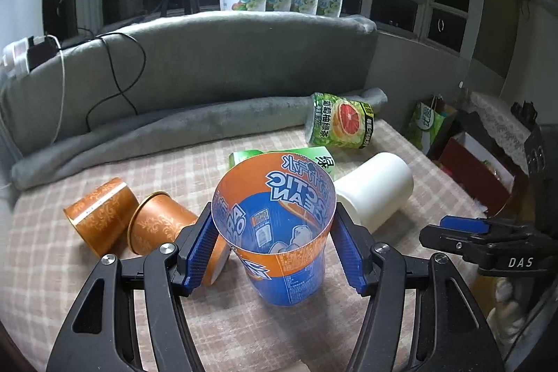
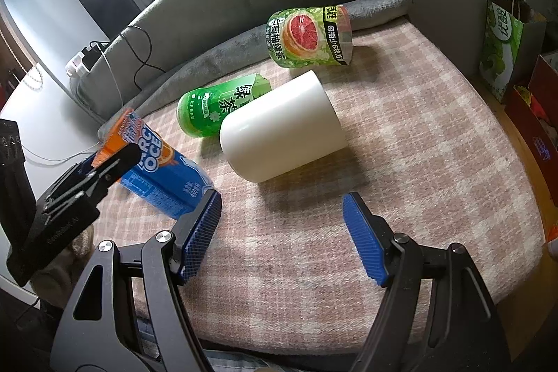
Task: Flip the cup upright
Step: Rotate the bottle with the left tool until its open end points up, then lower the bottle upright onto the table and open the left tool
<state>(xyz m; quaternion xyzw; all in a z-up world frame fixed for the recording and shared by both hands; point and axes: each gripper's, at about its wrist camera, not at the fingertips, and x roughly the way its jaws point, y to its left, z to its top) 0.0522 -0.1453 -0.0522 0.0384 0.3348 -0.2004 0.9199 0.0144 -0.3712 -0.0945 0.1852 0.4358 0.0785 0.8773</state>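
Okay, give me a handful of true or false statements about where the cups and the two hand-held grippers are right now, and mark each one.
1. The blue and orange cup stands with its open mouth up between the fingers of the left hand-held gripper. True.
2. The white cup stands upright. False: it lies on its side on the checked cloth.
3. The right hand-held gripper holds the white cup. False: its jaws are open and empty, short of the cup.
4. Two brown patterned cups lie on their sides to the left. True.
5. The grapefruit cup lies beyond the white cup. True.
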